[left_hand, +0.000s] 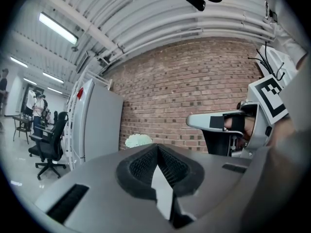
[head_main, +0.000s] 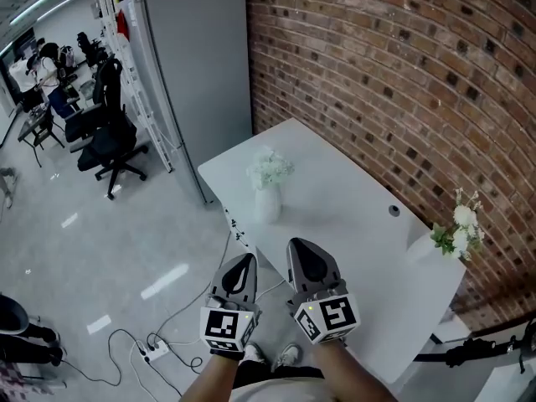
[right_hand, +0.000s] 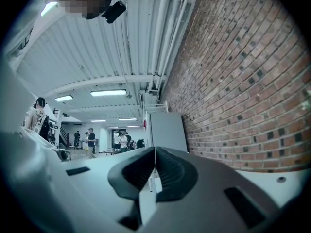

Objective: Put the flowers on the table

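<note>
A white vase of pale flowers (head_main: 268, 187) stands near the left edge of the white table (head_main: 352, 216); its flower heads (left_hand: 138, 140) peek over the left gripper's body in the left gripper view. A second bunch of white flowers (head_main: 459, 231) stands at the table's right edge by the brick wall. My left gripper (head_main: 242, 268) is held off the table's near edge, jaws shut and empty. My right gripper (head_main: 307, 254) hovers over the near part of the table, also shut with nothing in it; it shows from the side (left_hand: 228, 125) in the left gripper view.
A brick wall (head_main: 402, 74) runs along the table's far side. A grey partition (head_main: 201, 65) stands behind the table's left end. Office chairs (head_main: 105, 136) stand on the floor at left, and a power strip with cables (head_main: 155, 350) lies below. A small round hole (head_main: 394, 210) marks the tabletop.
</note>
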`<state>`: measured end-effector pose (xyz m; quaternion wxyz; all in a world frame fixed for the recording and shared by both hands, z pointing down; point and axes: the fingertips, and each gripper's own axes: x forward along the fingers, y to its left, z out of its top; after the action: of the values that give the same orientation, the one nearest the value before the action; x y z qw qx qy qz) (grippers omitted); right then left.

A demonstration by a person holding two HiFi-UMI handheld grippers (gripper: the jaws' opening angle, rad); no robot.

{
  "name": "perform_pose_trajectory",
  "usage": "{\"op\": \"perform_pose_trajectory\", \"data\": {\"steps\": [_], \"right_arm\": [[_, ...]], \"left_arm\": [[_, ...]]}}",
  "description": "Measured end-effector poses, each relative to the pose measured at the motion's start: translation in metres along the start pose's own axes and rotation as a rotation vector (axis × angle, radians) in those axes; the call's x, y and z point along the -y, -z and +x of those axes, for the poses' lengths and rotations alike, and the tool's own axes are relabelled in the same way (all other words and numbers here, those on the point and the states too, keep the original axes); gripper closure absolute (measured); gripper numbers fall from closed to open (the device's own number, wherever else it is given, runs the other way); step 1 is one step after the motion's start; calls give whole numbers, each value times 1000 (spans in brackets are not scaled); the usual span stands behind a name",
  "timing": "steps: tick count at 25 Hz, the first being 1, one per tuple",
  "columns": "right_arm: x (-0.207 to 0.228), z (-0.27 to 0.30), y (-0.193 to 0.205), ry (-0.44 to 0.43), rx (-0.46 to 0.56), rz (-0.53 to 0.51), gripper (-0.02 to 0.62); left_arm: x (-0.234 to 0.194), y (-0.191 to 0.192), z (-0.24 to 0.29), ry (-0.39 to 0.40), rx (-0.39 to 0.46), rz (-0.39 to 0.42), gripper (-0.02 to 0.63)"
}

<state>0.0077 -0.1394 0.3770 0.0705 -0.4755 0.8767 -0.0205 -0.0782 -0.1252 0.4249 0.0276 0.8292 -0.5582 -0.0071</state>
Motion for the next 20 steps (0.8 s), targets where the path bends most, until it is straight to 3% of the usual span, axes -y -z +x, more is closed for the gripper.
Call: {"op": "perform_pose_trajectory", "data": {"steps": [20], "right_arm": [[-15, -9, 5, 10, -41, -28, 578]], "left_arm": [[6, 5, -15, 47, -24, -13, 598]]}}
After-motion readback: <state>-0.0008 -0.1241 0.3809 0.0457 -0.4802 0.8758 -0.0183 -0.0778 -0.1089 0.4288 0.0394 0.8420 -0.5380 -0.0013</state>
